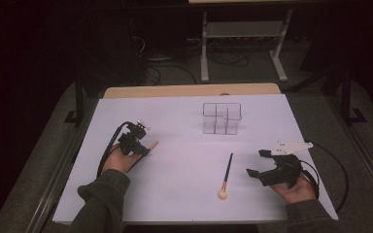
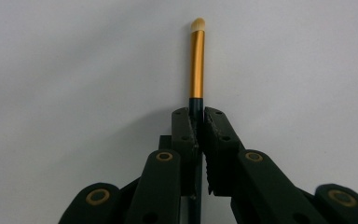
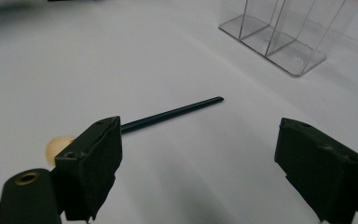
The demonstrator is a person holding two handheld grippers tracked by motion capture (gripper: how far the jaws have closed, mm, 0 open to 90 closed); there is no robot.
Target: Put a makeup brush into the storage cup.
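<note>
Left tongs (image 2: 196, 122): closed tight on the dark handle of the gold-ferruled brush (image 2: 196, 58), low over the tabletop (image 1: 184, 160) at its left side.
Right tongs (image 3: 198, 165): wide open and empty, held at the right, facing the second brush (image 3: 172, 113).
Second brush: lay flat mid-tabletop between the hands, round pale head toward the person, thin dark handle pointing at the organiser (image 1: 222, 118).
Organiser: clear plastic, upright dividers, several narrow compartments, stood well beyond both brushes.
Risk, slip: the pinch sat near the ferrule on a slim, smooth, round handle; I judged it could swivel or slide out on the lift.
Risk, miss: glassy walls and narrow slots; a tilted brush might catch a rim and tip the light organiser.
Textures: matte white tabletop, shiny metal ferrule, soft cream bristles, ridged black pads.
</note>
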